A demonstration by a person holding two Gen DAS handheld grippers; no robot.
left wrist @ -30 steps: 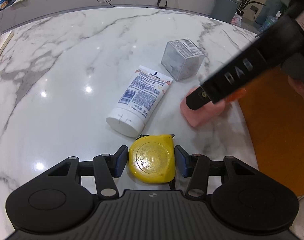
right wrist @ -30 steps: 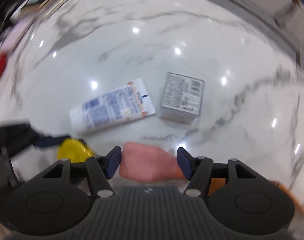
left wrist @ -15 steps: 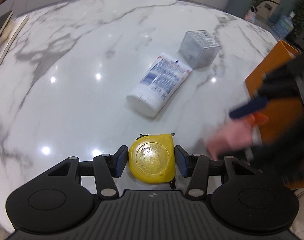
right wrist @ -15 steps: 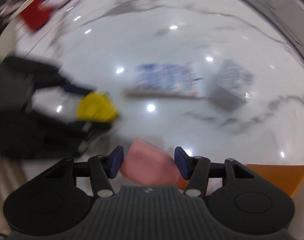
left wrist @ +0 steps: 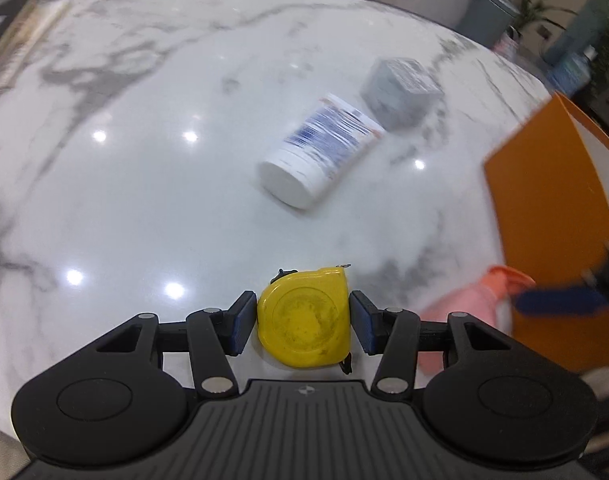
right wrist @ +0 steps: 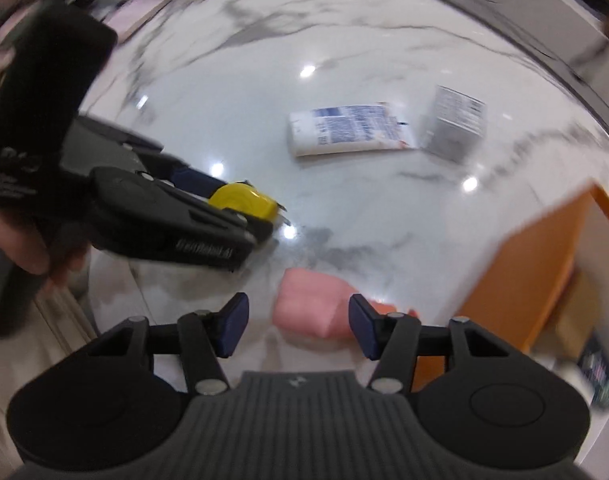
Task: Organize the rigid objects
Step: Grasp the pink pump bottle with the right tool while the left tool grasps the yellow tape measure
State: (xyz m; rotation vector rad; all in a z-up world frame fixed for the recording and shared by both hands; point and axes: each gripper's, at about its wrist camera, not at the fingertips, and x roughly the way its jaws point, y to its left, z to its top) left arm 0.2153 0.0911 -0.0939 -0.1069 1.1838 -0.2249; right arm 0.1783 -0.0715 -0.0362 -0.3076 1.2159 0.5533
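A yellow tape measure (left wrist: 304, 320) sits between the blue pads of my left gripper (left wrist: 302, 326), which is shut on it just above the marble table (left wrist: 144, 200). From the right wrist view, the left gripper (right wrist: 240, 208) and the tape measure (right wrist: 240, 200) are at left. My right gripper (right wrist: 298, 328) holds a pink object (right wrist: 312, 308) with an orange end. It sits against the right pad, with a small gap at the left pad. In the left wrist view the pink object (left wrist: 464, 304) is at lower right, blurred. A white tube (left wrist: 320, 148) and a grey box (left wrist: 400, 92) lie further out.
An open orange box (left wrist: 544, 220) stands at the table's right edge, close to the pink object; the right wrist view has the orange box (right wrist: 536, 264) too. Flat items (left wrist: 16, 32) lie at the far left edge. A person's hand (right wrist: 20, 248) grips the left tool.
My right gripper closed on the pink object and carried it from beside the tube to the right, up to the orange box. The left gripper shifted slightly, still holding the tape measure.
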